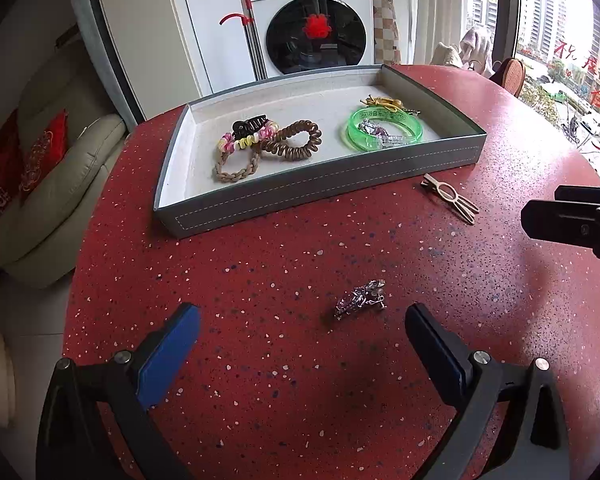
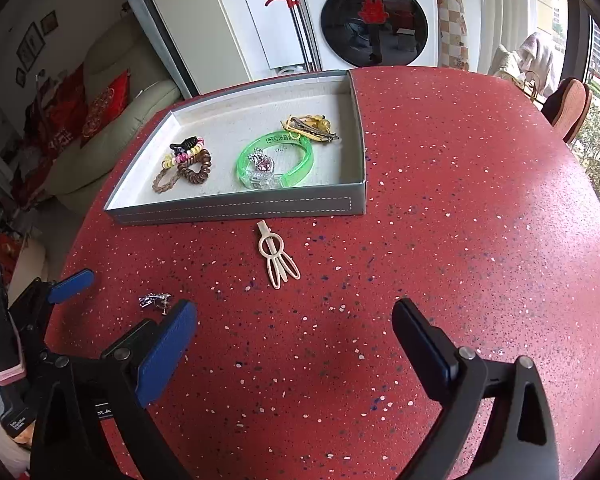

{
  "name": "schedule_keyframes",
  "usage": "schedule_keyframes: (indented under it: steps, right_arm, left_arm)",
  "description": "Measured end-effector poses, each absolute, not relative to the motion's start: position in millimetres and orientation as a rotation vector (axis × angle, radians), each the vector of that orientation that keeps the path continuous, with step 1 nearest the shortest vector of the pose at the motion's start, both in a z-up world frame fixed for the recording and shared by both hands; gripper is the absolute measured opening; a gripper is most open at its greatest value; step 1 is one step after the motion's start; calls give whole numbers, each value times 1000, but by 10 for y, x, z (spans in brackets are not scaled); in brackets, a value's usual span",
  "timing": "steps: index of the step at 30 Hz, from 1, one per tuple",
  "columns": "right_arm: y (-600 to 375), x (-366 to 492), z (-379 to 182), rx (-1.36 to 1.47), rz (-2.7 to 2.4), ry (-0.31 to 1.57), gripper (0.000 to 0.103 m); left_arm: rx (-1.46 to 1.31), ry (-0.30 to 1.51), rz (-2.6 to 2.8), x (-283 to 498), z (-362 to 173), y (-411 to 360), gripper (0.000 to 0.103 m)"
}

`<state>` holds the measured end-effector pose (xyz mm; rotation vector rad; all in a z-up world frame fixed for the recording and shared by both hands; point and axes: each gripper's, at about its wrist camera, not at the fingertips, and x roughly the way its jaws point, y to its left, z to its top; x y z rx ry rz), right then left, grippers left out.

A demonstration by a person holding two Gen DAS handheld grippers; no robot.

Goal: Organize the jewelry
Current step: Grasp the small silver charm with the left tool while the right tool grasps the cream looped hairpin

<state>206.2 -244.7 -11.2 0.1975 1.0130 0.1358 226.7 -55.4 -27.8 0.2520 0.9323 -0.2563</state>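
Two pieces are lying loose on the speckled red round table: a small sparkly purple-and-silver rhinestone clip, knobbly and glittering, and a flat beige cut-out hair clip with a ring and three long loops (smooth, matte plastic by the look). The left gripper is hovering just short of the rhinestone clip, its blue-padded fingers spread wide and gripping nothing. The right gripper is likewise gaping wide and empty, facing the beige clip. Beyond them, the shallow grey stitched tray with pale lining is holding a translucent green plastic bangle, a brown coiled hair tie and a braided tan band.
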Motion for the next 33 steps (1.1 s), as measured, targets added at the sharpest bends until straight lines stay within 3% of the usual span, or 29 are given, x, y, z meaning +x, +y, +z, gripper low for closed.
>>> schedule_keyframes:
  steps: [3,8,23,33]
  right_arm:
    - [-2412,2130,-129,182,139,1017,95]
    - [-2337,2228,-179,152,151,1028,83]
    - [-2113,2532,-346,48,165,1041,71]
    - [-1872,2544,-427,-96,152,1029,65]
  left_arm:
    - [259,934,-259,2305,-305,-584,103]
    - [260,940,-263,2340,-341,-610,103]
    - [274,926,-304,2386,-387,-716,102]
    - [270,936,-359,2343,-367,-771,85]
